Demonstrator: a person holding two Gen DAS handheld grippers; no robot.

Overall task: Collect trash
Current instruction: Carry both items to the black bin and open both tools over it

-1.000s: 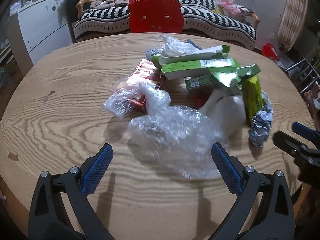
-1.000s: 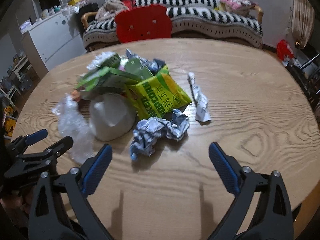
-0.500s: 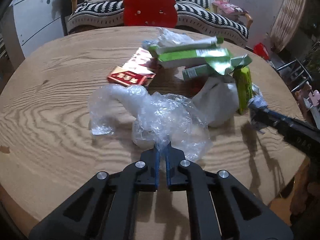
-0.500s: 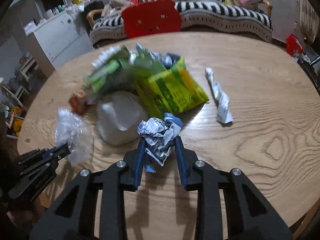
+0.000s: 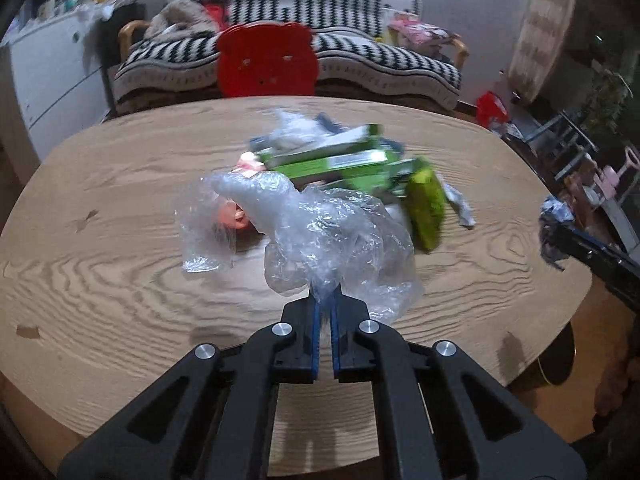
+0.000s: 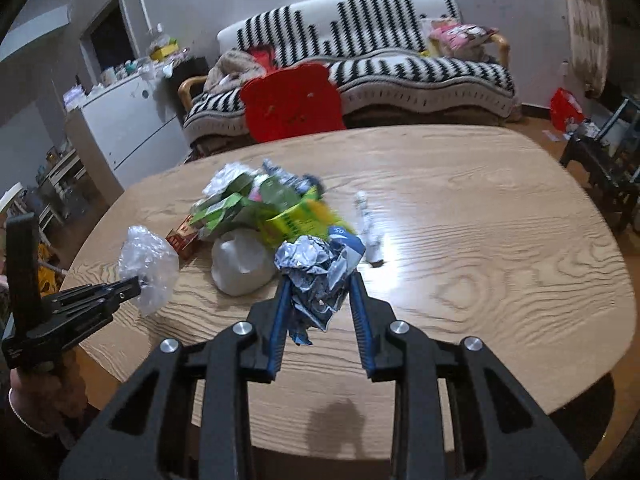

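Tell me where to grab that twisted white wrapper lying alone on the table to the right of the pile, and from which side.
Grip the twisted white wrapper across its narrow middle, coming from above with the fingers on either long side. It lies flat and thin on the table, running away from the camera, clear of the yellow-green bag, so pinching across its width looks easiest. Both grippers are occupied now.

Counts:
- tongs: 2, left tongs and right tongs
- clear plastic bag: 1
- crumpled foil wrapper: 1
- green cartons: at least 2, pile too blurred for an exact count
- yellow-green snack bag: 1
- white bag: 1
- red packet: 1
- twisted white wrapper: 1
- table: 1
- red chair back, upper centre: 1
- striped sofa: 1
- white cabinet, left: 1
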